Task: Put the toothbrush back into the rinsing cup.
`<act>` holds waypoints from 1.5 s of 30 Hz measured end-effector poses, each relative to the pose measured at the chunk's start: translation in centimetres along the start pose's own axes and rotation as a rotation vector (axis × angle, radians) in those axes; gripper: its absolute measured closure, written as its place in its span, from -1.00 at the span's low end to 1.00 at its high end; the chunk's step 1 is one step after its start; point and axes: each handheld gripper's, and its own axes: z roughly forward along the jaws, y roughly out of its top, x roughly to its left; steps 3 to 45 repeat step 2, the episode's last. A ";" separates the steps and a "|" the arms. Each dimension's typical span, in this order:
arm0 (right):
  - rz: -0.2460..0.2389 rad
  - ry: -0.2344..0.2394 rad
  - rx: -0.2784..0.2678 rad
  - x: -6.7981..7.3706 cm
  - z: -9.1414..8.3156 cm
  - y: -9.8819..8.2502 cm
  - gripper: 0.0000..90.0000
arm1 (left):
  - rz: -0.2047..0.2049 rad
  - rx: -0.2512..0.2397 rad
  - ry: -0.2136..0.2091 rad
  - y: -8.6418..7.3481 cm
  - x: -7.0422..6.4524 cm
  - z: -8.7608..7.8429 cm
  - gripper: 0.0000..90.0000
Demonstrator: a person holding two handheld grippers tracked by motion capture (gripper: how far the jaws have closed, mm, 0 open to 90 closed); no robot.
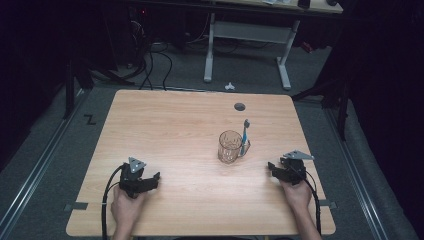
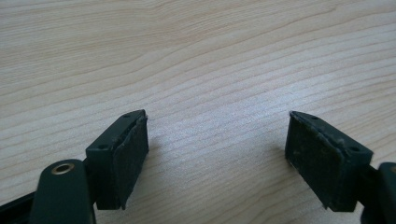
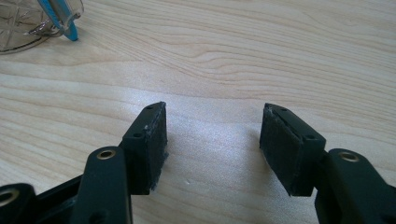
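A light wooden table [image 1: 170,130] has a round cable hole [image 1: 239,106] near its far edge. Beyond it, on grey floor [image 1: 250,75], stands a white-legged desk [image 1: 247,32] with black cables [image 1: 150,65] trailing to its left.

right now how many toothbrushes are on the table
1: a blue toothbrush standing upright against the handle of the glass mug, right of the table's centre. None seems hidden.
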 end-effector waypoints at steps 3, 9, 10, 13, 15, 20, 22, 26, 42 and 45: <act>0.000 -0.001 0.000 0.1 0.0 0.0 -0.08 | 0.000 0.000 0.000 0.0 0.0 0.0 -0.51; 0.000 -0.001 0.000 0.1 0.0 0.0 -0.08 | 0.000 0.000 0.000 0.0 0.0 0.0 -0.51; 0.000 -0.001 0.000 0.1 0.0 0.0 -0.08 | 0.000 0.000 0.000 0.0 0.0 0.0 -0.51; 0.000 -0.001 0.000 0.1 0.0 0.0 -0.08 | 0.000 0.000 0.000 0.0 0.0 0.0 -0.51; 0.000 -0.001 0.000 0.1 0.0 0.0 -0.08 | 0.000 0.000 0.000 0.0 0.0 0.0 -0.51; 0.000 -0.001 0.000 0.1 0.0 0.0 -0.08 | 0.000 0.000 0.000 0.0 0.0 0.0 -0.51; 0.000 -0.001 0.000 0.1 0.0 0.0 -0.08 | 0.000 0.000 0.000 0.0 0.0 0.0 -0.51; 0.000 -0.001 0.000 0.1 0.0 0.0 -0.08 | 0.000 0.000 0.000 0.0 0.0 0.0 -0.51; 0.000 -0.001 0.000 0.1 0.0 0.0 -0.08 | 0.000 0.000 0.000 0.0 0.0 0.0 -0.51; 0.000 -0.001 0.000 0.1 0.0 0.0 -0.08 | 0.000 0.000 0.000 0.0 0.0 0.0 -0.51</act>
